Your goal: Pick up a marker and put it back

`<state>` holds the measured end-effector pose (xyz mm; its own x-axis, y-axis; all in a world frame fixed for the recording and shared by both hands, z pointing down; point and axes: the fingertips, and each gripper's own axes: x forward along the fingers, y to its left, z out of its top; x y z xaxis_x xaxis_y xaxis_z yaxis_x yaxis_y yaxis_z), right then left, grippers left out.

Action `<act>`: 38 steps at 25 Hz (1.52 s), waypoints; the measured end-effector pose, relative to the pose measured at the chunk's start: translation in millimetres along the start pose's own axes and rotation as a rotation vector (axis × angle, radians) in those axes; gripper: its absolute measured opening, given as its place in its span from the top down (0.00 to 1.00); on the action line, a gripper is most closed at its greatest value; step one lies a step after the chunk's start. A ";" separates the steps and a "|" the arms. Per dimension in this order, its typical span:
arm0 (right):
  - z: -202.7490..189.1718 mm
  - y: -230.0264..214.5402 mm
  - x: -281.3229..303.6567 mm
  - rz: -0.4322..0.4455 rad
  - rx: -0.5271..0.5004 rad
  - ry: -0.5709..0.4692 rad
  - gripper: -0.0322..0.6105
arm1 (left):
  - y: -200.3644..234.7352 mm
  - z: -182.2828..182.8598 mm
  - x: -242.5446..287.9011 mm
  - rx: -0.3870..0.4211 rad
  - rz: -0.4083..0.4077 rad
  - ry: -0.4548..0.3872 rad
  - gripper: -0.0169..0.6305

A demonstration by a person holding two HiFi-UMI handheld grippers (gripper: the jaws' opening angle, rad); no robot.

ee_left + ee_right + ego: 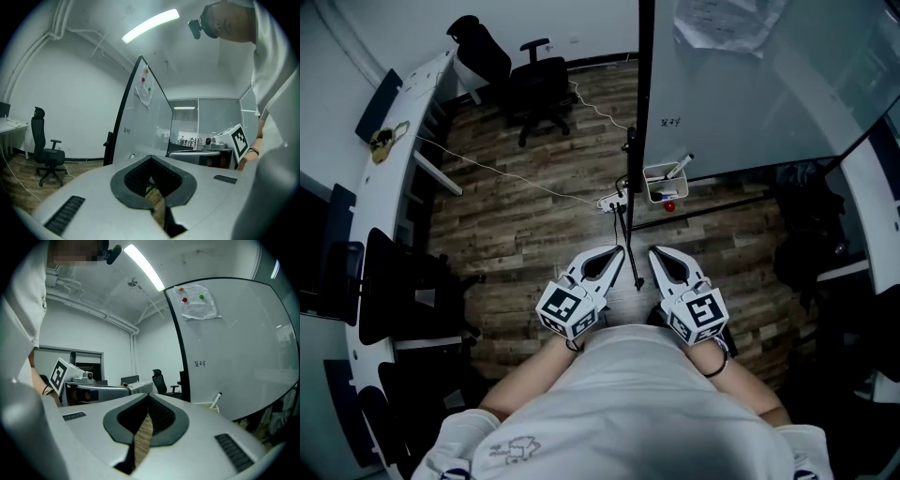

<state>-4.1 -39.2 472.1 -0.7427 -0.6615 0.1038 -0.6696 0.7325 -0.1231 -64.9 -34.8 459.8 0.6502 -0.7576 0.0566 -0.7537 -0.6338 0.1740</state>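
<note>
Far off in the tray [650,183] on the whiteboard [750,84]: marker [680,167], probably light, stiff, kinda slick, so best pinched mid-barrel; left gripper [617,253] and right gripper [656,253] both closed, empty, near the body.

Two claws are counted: the left claw [617,251] and the right claw [656,251]. There is one whiteboard [750,94], carrying one paper sheet [199,303], two red magnets [184,299] and one green magnet [201,296]. One white marker [679,168] rises from one holder box [650,186]. Two black office chairs [540,86] are seen, and one ceiling lamp [143,266].
</note>
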 end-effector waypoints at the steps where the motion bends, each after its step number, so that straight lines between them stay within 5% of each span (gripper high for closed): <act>1: -1.4 9.7 -3.5 -0.002 -0.001 -0.001 0.93 | -3.2 -0.5 -8.6 0.001 -0.006 -0.001 0.96; 15: 3.6 68.7 -57.2 -0.023 -0.056 -0.029 0.93 | -59.2 5.6 -58.3 0.031 -0.072 -0.038 0.96; 29: -24.2 81.1 -209.8 -0.021 -0.057 -0.014 0.93 | -217.7 -32.8 -71.7 0.010 -0.099 -0.046 0.96; 38: -19.5 92.4 -270.5 -0.034 -0.042 -0.047 0.93 | -271.7 -30.6 -92.2 0.030 -0.085 -0.060 0.96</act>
<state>134.8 210.6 451.9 -0.7195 -0.6919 0.0606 -0.6944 0.7152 -0.0786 82.9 212.1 437.4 0.7055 -0.7085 -0.0162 -0.6993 -0.6997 0.1462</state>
